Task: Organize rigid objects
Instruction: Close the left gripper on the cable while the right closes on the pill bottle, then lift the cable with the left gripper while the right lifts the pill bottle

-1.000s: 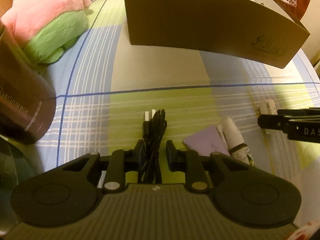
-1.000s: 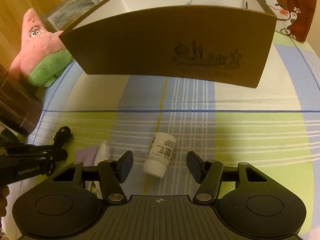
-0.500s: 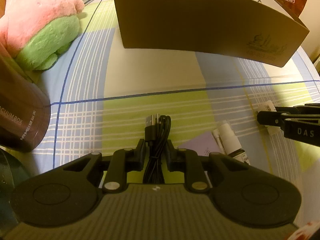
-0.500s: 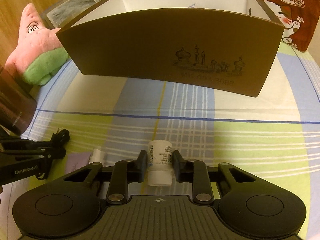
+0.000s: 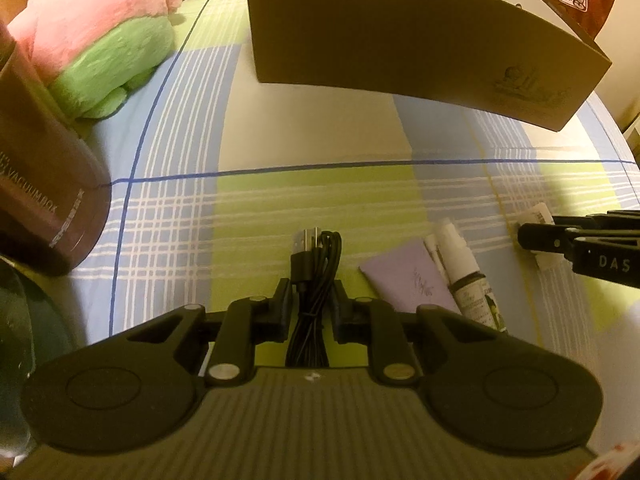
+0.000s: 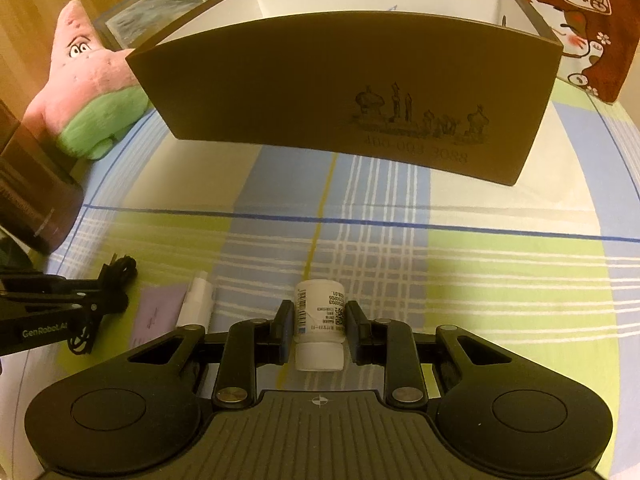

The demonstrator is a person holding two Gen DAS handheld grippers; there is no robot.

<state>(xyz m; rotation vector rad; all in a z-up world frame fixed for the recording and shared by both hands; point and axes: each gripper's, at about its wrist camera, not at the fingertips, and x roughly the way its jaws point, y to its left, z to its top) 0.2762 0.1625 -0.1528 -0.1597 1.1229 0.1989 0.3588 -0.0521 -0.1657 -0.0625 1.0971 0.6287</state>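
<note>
We grip a bundled USB cable (image 5: 316, 280) in our left gripper (image 5: 310, 306) and a white pill bottle (image 6: 319, 326) in our right gripper (image 6: 318, 330), both at lower centre. Next, we likely lift both into the brown box (image 6: 344, 92) at the top.

A home: plaid bedsheet (image 6: 480, 264), starfish plush toy (image 6: 88, 92), lucky-cat cloth (image 6: 580, 20).

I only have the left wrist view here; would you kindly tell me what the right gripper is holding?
Observer: The right gripper is shut on a white pill bottle, its cap toward the camera.
Operator: Thank you. Is the brown box open on top?
Observer: Yes, the brown box is open, with a white interior and a divider.
Operator: Does the plush toy show a face?
Observer: Yes, the pink star plush has eyes facing the right camera.
</note>
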